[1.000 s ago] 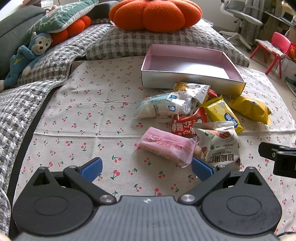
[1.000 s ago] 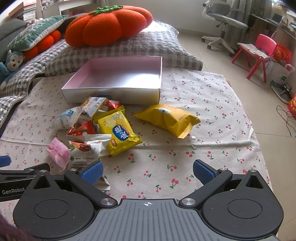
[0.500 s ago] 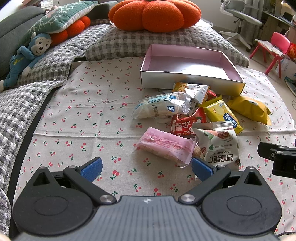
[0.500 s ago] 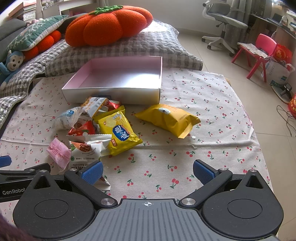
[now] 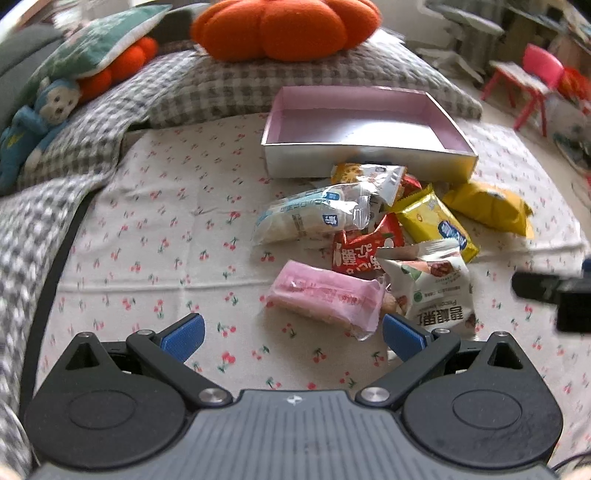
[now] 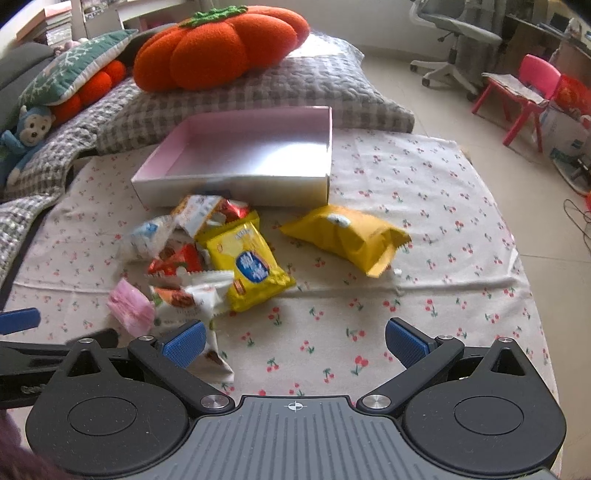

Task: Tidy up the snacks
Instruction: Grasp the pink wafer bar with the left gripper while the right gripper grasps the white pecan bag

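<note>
Both grippers have moved closer to the snacks. The left gripper (image 5: 291,334) and right gripper (image 6: 295,341) are wide open, holding nothing. The box (image 5: 365,160) has no snacks yet.

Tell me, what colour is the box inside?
Pale pink inside the box, clearest in the right wrist view.

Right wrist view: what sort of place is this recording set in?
Probably a home living room or bedroom: snacks lie on a cherry-print cloth beside a pumpkin cushion and a plush monkey, with an office chair behind.
</note>
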`<state>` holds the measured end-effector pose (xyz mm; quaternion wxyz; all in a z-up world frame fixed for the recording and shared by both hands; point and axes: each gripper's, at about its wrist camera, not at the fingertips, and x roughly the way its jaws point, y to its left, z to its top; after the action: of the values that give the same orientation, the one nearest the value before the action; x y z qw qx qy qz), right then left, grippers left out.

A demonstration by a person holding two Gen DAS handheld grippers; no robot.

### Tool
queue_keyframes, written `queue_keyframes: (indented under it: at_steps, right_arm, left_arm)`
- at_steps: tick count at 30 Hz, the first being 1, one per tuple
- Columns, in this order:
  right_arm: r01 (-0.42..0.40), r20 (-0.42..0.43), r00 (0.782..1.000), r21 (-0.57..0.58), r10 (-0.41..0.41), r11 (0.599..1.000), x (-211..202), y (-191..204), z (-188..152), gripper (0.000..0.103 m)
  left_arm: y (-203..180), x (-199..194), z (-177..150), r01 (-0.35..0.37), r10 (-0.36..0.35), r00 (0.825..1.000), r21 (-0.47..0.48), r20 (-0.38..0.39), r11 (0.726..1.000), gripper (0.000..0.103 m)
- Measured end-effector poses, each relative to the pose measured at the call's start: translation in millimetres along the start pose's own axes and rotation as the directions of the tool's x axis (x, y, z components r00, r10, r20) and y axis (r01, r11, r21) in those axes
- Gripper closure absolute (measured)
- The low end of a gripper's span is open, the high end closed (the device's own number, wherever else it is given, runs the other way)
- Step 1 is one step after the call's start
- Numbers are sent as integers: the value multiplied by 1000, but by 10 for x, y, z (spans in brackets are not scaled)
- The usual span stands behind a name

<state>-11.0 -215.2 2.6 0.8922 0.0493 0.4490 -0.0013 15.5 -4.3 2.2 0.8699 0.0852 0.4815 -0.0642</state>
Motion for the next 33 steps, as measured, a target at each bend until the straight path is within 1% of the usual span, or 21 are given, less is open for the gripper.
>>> queue_keyframes:
  at_steps: [3, 6, 7, 9, 12, 14, 16, 19, 21, 24, 26, 27, 29, 31, 33]
  right_arm:
    - [-3, -2, 1000, -9, 3, 1000, 4, -34, 116, 0]
    - [-22, -35, 999, 4, 22, 1000, 79, -90, 221, 0]
    - [-34, -55, 998, 9, 34, 999, 121, -110, 254, 0]
    - [-62, -80, 995, 19, 63, 998, 177, -132, 297, 0]
    - [-110, -97, 989, 54, 115, 992, 248, -148, 344, 0]
    - [-155, -97, 982, 77, 162, 985, 263, -125, 330, 0]
    - [-201, -110, 971, 88, 210, 976, 293, -65, 291, 0]
    - [-253, -153, 951, 118, 270, 960, 374, 26, 243, 1]
    - [-265, -175, 942, 131, 286, 955, 426, 79, 215, 3]
    - [-255, -172, 946, 130, 275, 958, 476, 137, 183, 5]
    - [-251, -165, 948, 132, 271, 959, 505, 159, 176, 6]
    - [-249, -165, 949, 133, 269, 959, 526, 170, 170, 7]
    - [-246, -173, 948, 138, 268, 959, 568, 196, 156, 10]
    - [-248, -183, 945, 137, 270, 959, 601, 221, 135, 11]
    - [-246, -186, 945, 138, 269, 959, 640, 249, 115, 13]
  left_arm:
    - [38, 33, 72, 40, -40, 999, 29, -10, 999, 0]
    - [129, 74, 168, 72, -72, 997, 20, -20, 997, 1]
    - [174, 107, 213, 72, -72, 997, 12, -25, 997, 2]
    - [255, 174, 281, 65, -66, 997, -15, -35, 998, 5]
    - [414, 288, 329, 83, -90, 994, -109, -58, 991, 6]
    - [535, 386, 310, 136, -156, 984, -205, -86, 969, 8]
    - [598, 482, 277, 171, -212, 969, -281, -123, 945, 13]
    - [649, 612, 200, 200, -275, 949, -380, -155, 903, 17]
    - [650, 671, 156, 213, -310, 936, -434, -165, 876, 19]
    - [664, 714, 136, 233, -360, 920, -521, -156, 821, 21]
    - [662, 719, 142, 242, -375, 917, -559, -136, 793, 23]
    - [659, 721, 147, 239, -374, 918, -571, -130, 785, 23]
    - [668, 722, 154, 226, -361, 924, -587, -122, 777, 27]
    - [666, 743, 154, 199, -337, 933, -598, -126, 776, 33]
    - [665, 775, 143, 182, -322, 938, -610, -127, 771, 37]
